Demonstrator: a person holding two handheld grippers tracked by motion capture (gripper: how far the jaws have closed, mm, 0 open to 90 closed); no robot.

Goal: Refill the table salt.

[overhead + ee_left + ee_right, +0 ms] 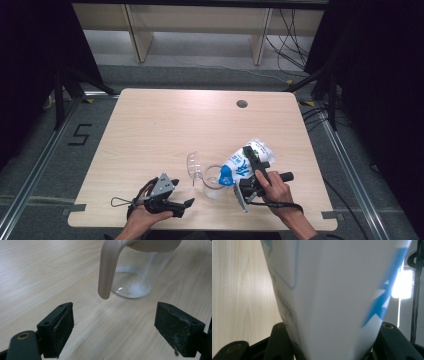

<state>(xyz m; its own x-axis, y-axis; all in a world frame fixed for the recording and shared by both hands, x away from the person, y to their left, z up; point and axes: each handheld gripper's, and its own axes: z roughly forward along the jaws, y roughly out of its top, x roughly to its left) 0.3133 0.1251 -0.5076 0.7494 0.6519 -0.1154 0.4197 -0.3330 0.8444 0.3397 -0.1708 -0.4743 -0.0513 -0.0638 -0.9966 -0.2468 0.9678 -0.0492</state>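
A white pouch with blue print (239, 161) hangs tilted, its blue lower end over the mouth of a clear jug (214, 184). My right gripper (251, 156) is shut on the pouch; in the right gripper view the pouch (332, 295) fills the gap between both jaws. The jug (140, 277) has a beige handle (107, 270) and a thin layer of something white on its bottom. Its clear lid (194, 167) stands flipped open to the left. Left of the jug and near the table's front edge, my left gripper (183, 193) rests open and empty, its jaws (113, 315) pointed at the jug.
The light wooden table (165, 125) has a round cable hole (242, 104) at the back right. Behind the table stands pale shelving (200, 30). Black stands and cables flank both sides on the floor.
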